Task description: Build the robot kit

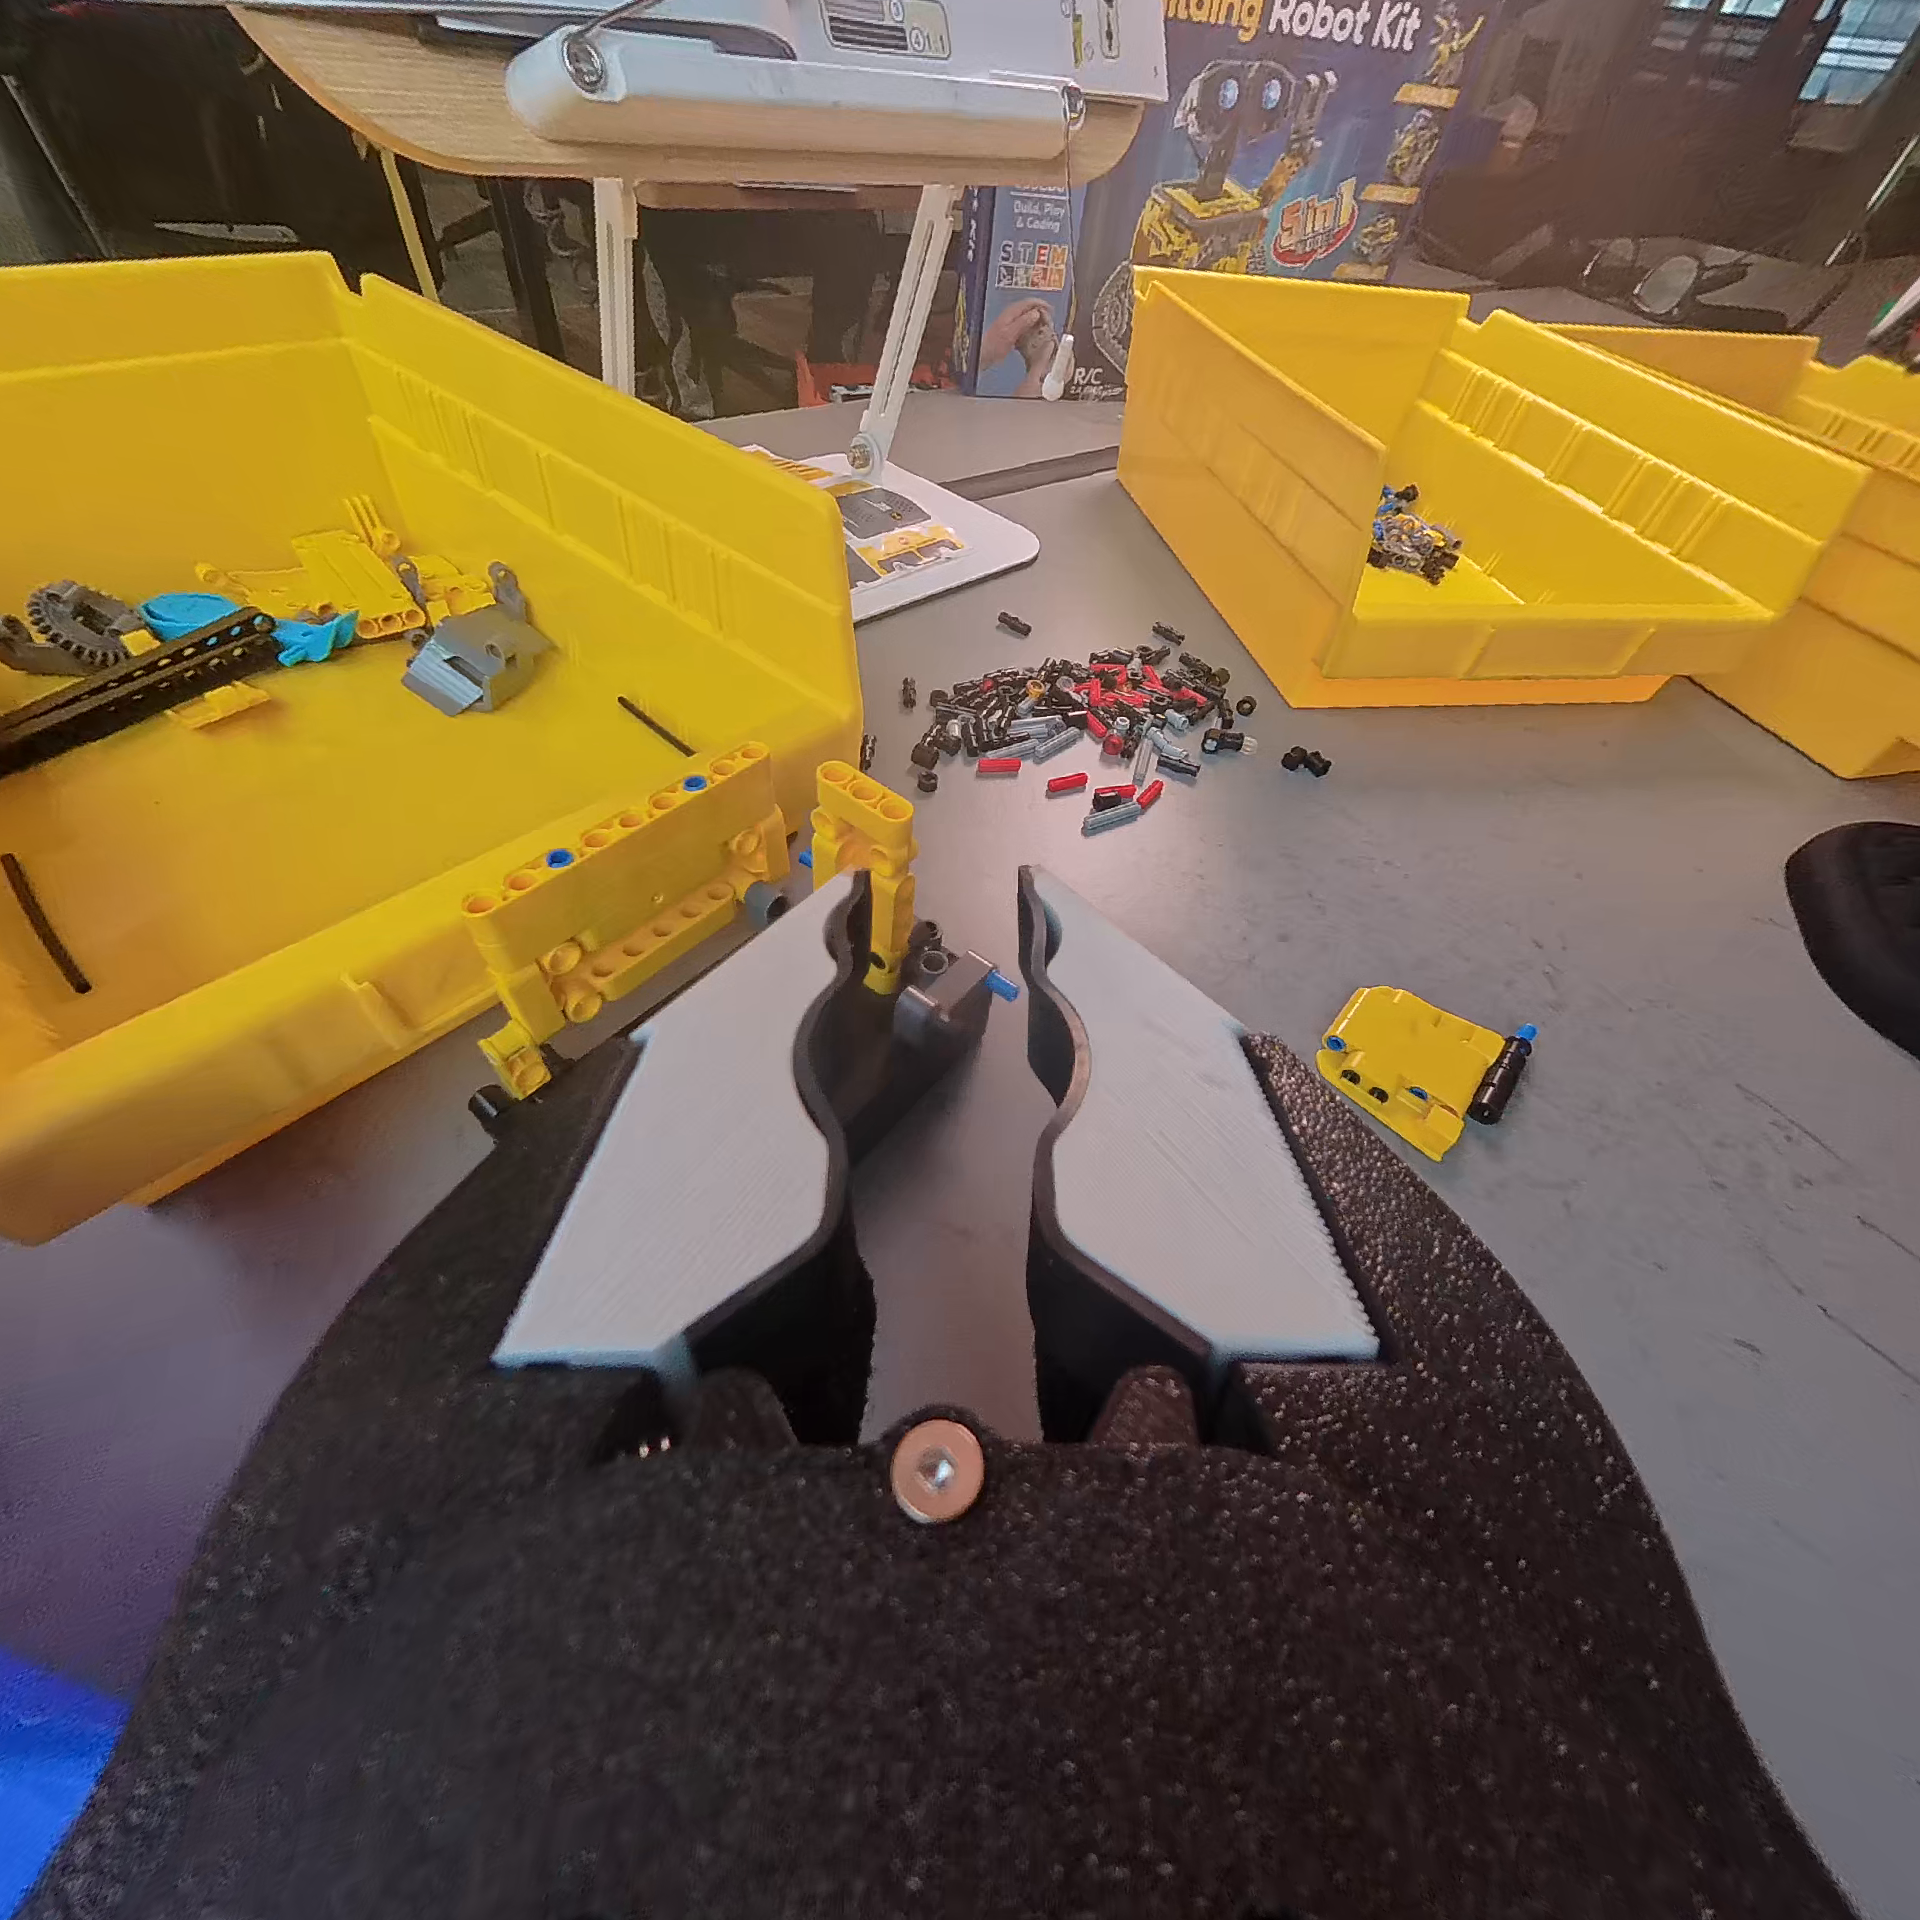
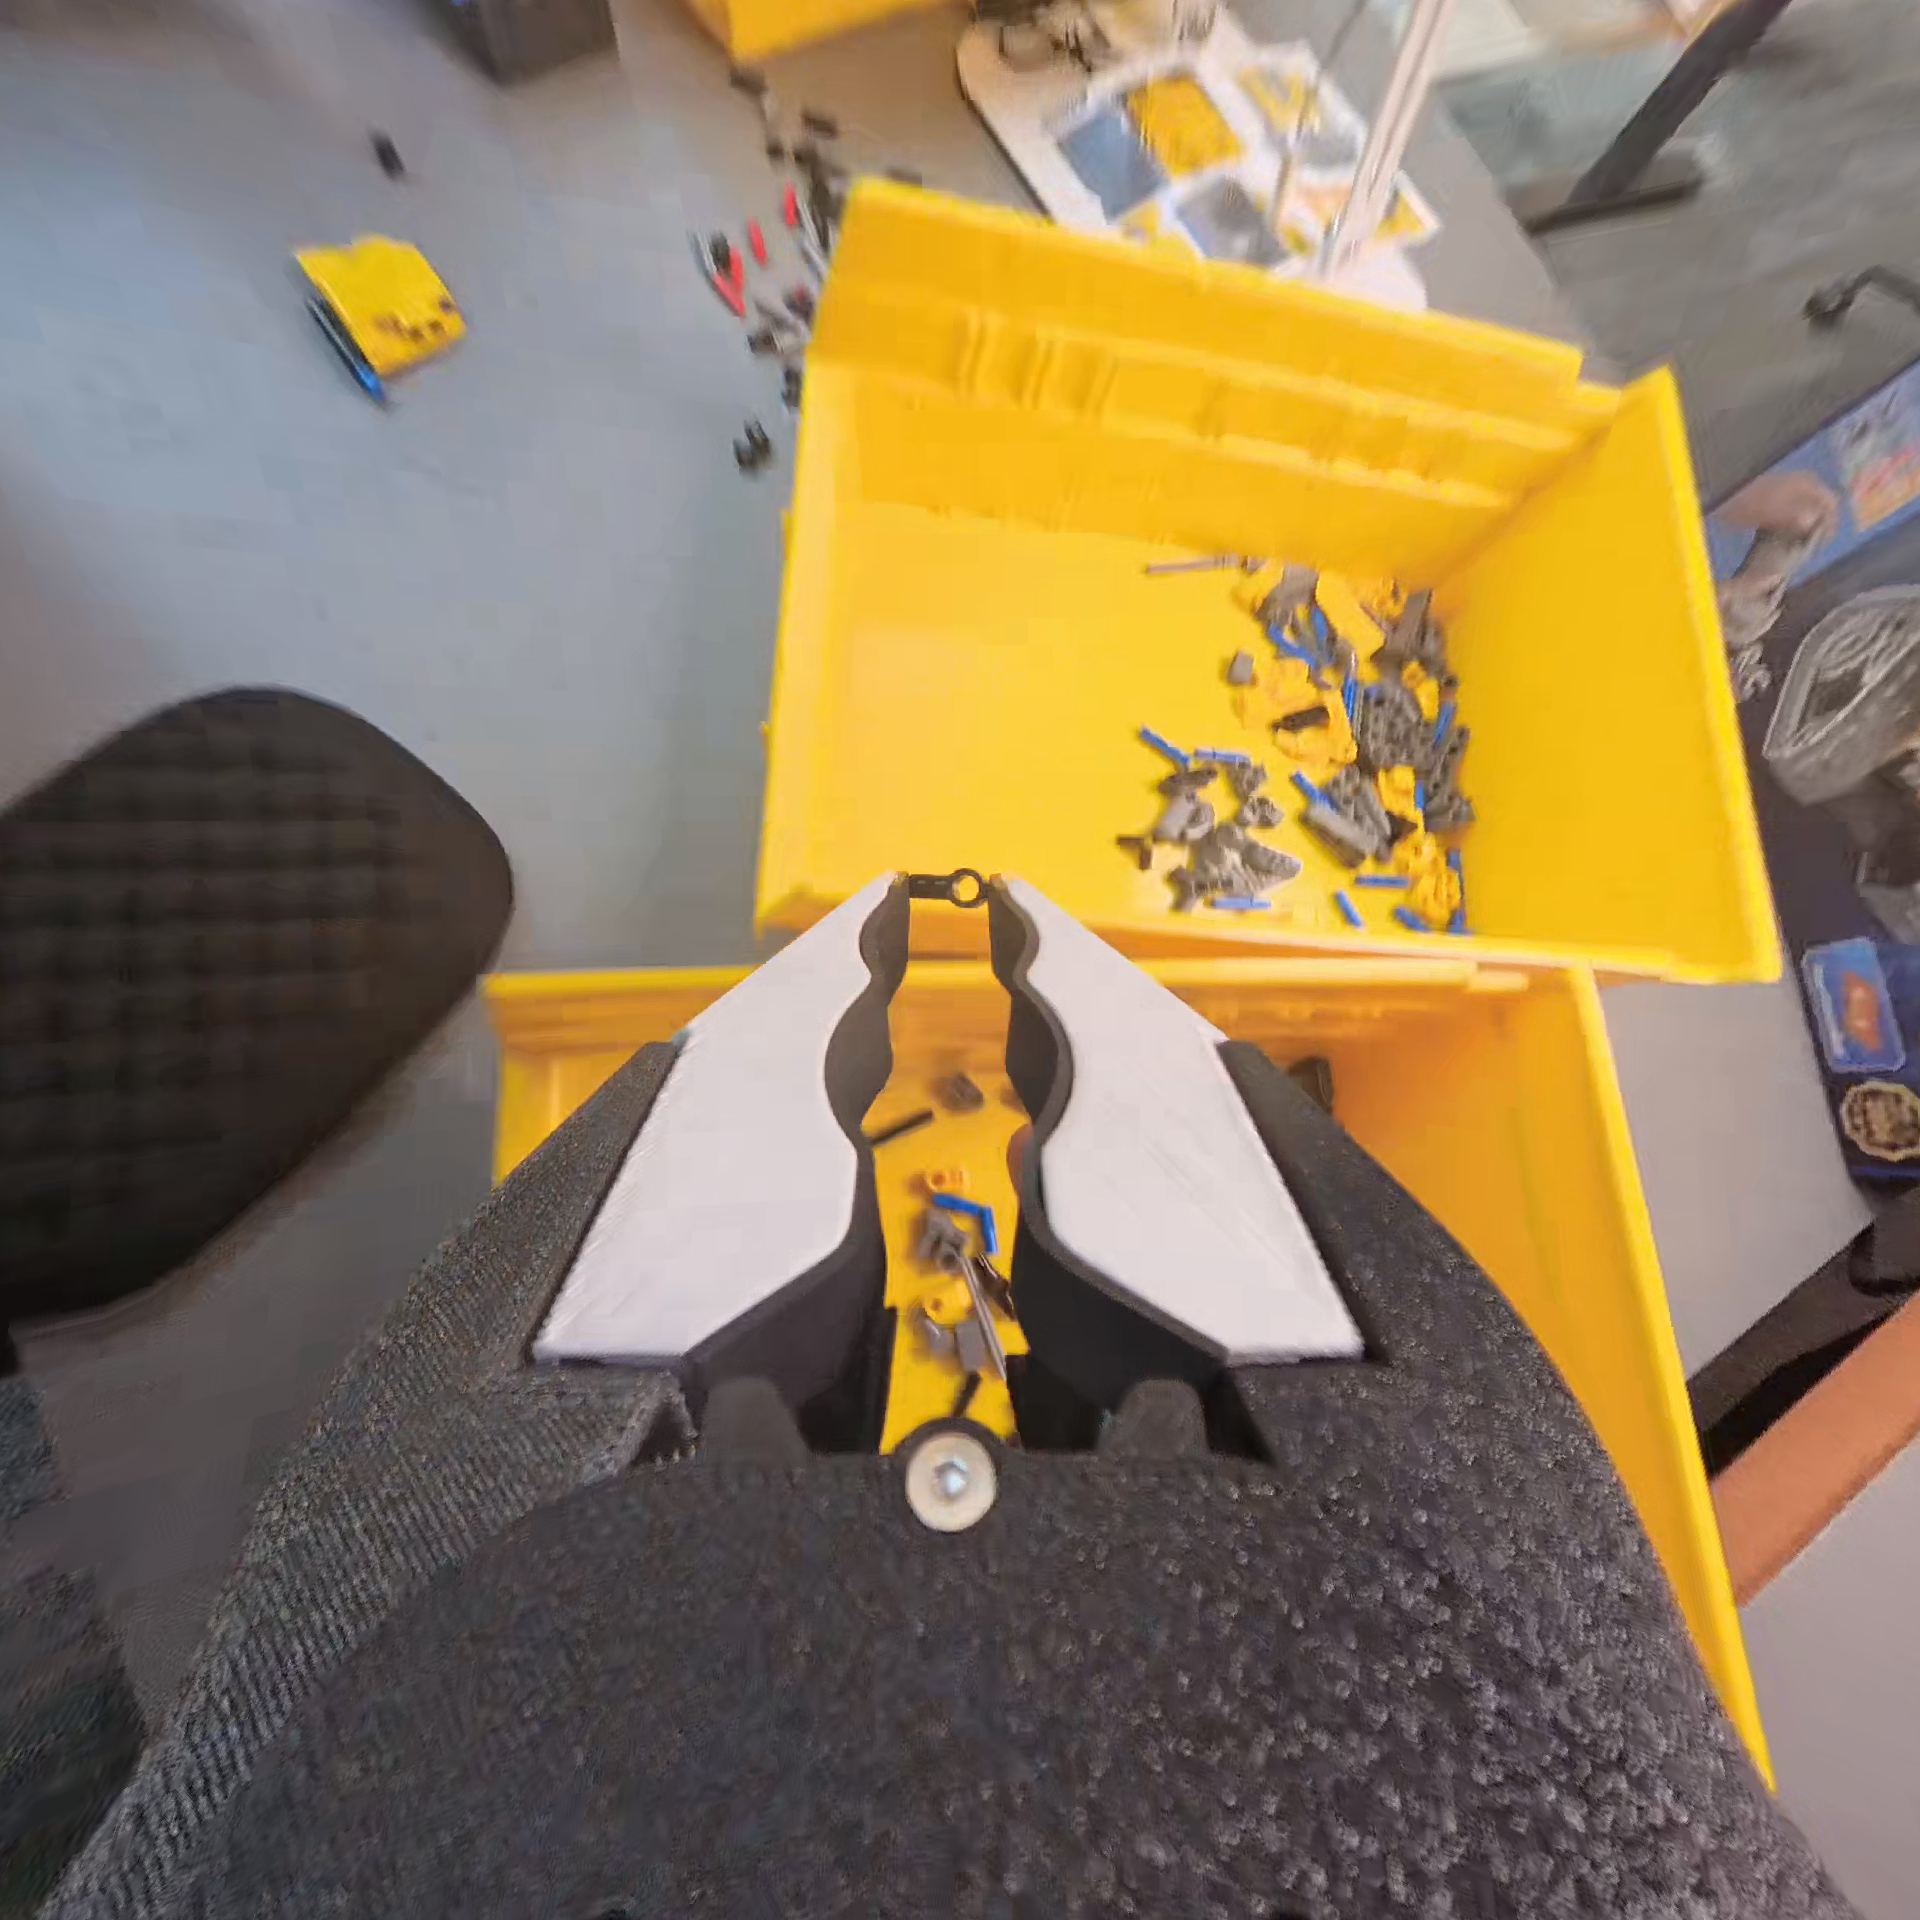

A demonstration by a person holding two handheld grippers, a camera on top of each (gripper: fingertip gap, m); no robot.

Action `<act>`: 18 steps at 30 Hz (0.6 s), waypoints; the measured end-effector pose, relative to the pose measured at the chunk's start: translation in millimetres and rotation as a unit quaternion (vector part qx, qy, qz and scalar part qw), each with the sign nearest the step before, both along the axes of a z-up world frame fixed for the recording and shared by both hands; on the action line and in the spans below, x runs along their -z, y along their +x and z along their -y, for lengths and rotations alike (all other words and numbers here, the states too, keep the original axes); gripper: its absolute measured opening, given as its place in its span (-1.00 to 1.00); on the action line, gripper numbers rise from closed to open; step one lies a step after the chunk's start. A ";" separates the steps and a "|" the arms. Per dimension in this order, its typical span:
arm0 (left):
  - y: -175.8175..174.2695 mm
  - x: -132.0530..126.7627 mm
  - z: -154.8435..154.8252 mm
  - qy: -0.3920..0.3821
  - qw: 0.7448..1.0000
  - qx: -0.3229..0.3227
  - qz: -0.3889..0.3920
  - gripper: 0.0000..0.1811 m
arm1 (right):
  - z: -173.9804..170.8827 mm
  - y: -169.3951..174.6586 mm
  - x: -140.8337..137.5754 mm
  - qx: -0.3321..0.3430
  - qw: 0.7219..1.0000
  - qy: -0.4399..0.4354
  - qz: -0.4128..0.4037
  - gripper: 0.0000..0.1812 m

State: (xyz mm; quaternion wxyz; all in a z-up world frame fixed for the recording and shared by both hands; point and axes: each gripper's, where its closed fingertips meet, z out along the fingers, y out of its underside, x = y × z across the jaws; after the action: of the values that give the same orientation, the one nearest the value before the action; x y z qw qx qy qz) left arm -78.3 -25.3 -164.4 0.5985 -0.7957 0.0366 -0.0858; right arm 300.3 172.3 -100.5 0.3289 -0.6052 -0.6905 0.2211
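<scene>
Black ringed link (image 2: pixel 948 886) between right jaws

The right wrist view is blurred throughout. The heap of parts (image 2: pixel 1340 748) in the bin (image 2: pixel 935 675) ahead of the right gripper (image 2: pixel 945 885) smears into grey, yellow and blue. The nearer bin (image 2: pixel 1455 1143) lies mostly hidden under that gripper. In the left wrist view, the left gripper (image 1: pixel 940 883) covers the base of the yellow assembly (image 1: pixel 644 914), and the picture's left edge cuts off the big bin (image 1: pixel 416 436).
</scene>
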 end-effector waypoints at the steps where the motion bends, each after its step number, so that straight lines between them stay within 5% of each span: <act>1: 0.9 -0.4 0.2 0.002 1.000 0.002 -0.001 -0.71 | 17.1 -12.9 -13.5 -0.003 1.000 0.007 -0.019 -0.84; 5: 3.2 -4.9 1.7 0.015 1.000 0.006 -0.001 -0.71 | 87.4 -86.8 -16.6 -0.012 0.999 -0.010 -0.042 -0.84; 9: 9.3 -7.5 6.5 0.014 1.000 0.020 0.005 -0.68 | 141.1 -171.4 40.6 -0.049 0.998 -0.040 -0.011 -0.84; 14: 14.6 -8.2 14.2 0.002 0.999 0.038 -0.004 -0.62 | 161.5 -250.4 113.6 -0.082 0.995 -0.053 0.028 -0.84; 18: 15.2 -13.6 18.4 0.012 0.999 0.043 -0.002 -0.60 | 172.6 -279.1 129.6 -0.104 0.991 -0.076 0.039 -0.84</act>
State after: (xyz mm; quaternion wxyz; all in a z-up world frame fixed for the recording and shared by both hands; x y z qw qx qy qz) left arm -63.1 -43.8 -150.8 0.6040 -0.7861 0.0727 -0.1091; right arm 21.2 -0.3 -230.0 0.2298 -0.5611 -0.7434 0.2822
